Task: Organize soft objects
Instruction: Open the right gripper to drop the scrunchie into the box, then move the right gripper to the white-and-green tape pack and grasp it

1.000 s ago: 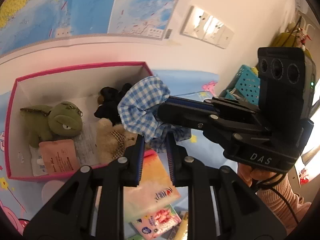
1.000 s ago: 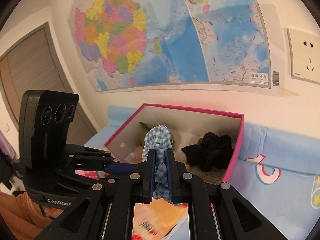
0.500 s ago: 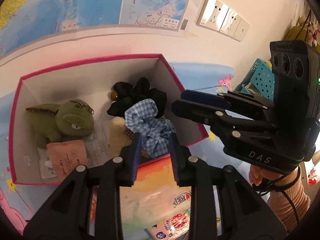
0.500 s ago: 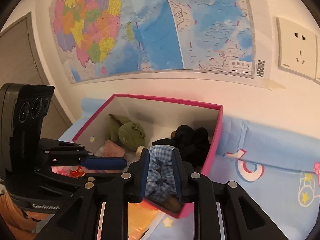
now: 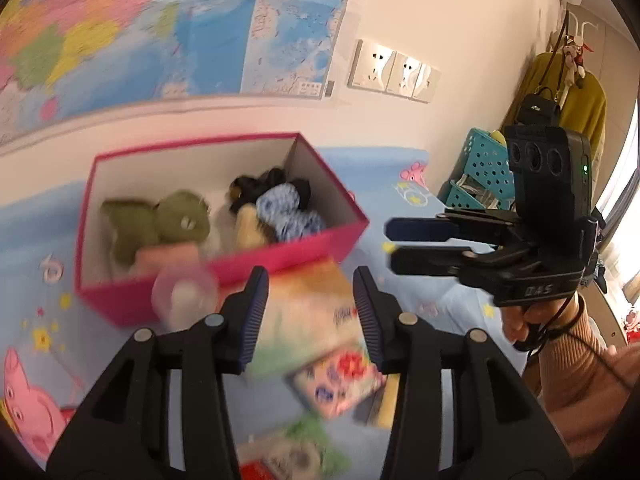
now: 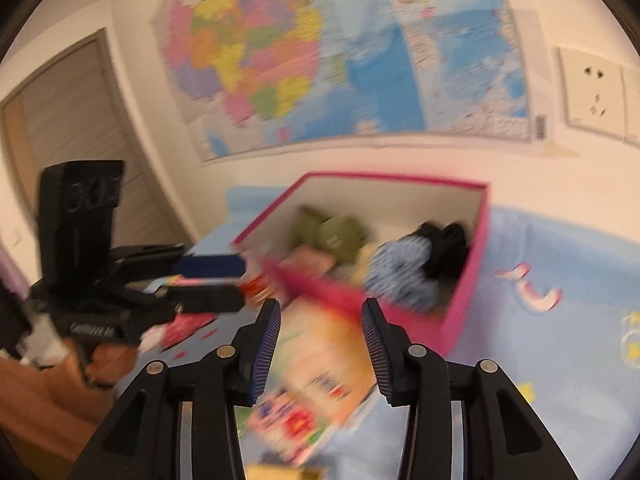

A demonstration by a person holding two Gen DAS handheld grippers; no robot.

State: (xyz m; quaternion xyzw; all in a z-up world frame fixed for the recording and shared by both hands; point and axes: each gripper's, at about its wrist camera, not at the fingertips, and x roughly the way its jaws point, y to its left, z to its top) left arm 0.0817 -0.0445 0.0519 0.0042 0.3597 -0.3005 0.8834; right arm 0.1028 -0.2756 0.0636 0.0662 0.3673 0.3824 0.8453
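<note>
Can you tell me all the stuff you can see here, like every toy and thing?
box: 1, pink outside, white inside, on the blue sheet
dinosaur: 1, green plush, in the box, left side
blue scrunchie: 1, blue-white check, in the box, right side
black scrunchie: 1, black, in the box behind the blue one
bear: 1, tan plush, in the box, middle; blurred
packets: several, colourful, on the sheet before the box
sheet: 1, blue with cartoon pigs, under it all
map: 1, many colours, on the wall
sockets: white, on the wall
basket: 1, teal, far right
left gripper: black, fingers opening, nothing between
right gripper: black, fingers opening, nothing between
</note>
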